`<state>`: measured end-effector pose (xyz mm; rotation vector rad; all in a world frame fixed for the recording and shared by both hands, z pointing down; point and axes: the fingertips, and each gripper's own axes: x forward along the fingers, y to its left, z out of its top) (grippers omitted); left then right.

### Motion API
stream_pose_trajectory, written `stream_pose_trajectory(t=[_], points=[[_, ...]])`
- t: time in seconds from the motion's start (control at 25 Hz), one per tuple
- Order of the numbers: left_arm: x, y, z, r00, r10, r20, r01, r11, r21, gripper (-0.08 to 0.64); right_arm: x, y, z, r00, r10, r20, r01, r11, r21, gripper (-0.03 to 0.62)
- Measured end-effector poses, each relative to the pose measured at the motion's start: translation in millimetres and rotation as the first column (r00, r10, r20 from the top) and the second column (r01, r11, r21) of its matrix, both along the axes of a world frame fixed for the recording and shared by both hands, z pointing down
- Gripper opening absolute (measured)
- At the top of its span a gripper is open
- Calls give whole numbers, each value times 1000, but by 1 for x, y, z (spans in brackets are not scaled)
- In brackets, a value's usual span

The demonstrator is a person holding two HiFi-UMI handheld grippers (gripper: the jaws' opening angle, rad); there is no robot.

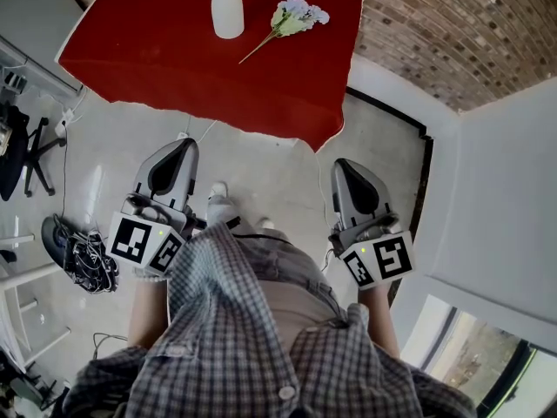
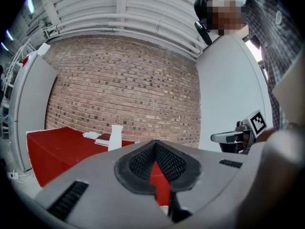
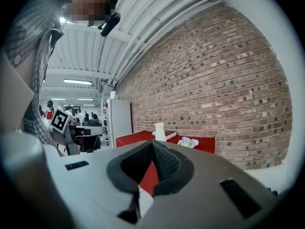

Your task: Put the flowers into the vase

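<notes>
- Red-clothed table (image 1: 174, 59) before a brick wall (image 1: 435, 33) carries a tall white narrow-necked vase (image 1: 227, 11), standing upright.
- Pale artificial flowers (image 1: 294, 16) on a thin stem lie flat on the cloth just right of the vase, outside it.
- Grey left gripper (image 1: 181, 149) and grey right gripper (image 1: 345, 168) are held over the pale floor (image 1: 261, 159), well short of the table, both clenched shut on nothing.

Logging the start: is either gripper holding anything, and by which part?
Nothing: left gripper and right gripper are shut, empty; pale flower sprig lies on red table.
</notes>
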<state>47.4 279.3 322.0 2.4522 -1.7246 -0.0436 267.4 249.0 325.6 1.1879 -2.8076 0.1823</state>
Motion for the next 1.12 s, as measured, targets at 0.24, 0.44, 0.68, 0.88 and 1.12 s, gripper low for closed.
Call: stream_pose_trajectory(t=[0.24, 0.44, 0.68, 0.88, 1.12], points=[[-21, -29, -2, 1000, 24, -6, -24, 1000, -3, 6, -22, -23, -2, 1000, 24, -6, -24, 1000, -7, 6], [-45, -54, -2, 999, 40, -10, -40, 999, -15, 6, -47, -46, -7, 999, 37, -12, -37, 999, 4, 6], [-76, -85, -4, 998, 66, -5, -66, 998, -17, 5, -77, -71, -6, 998, 64, -20, -64, 998, -14, 6], [-103, -110, -6, 996, 91, -1, -91, 996, -17, 6, -103, -94, -8, 996, 88, -22, -88, 996, -9, 6], [-137, -136, -6, 993, 115, -4, -115, 993, -8, 6, -135, -113, -8, 992, 121, -24, -121, 993, -10, 6]])
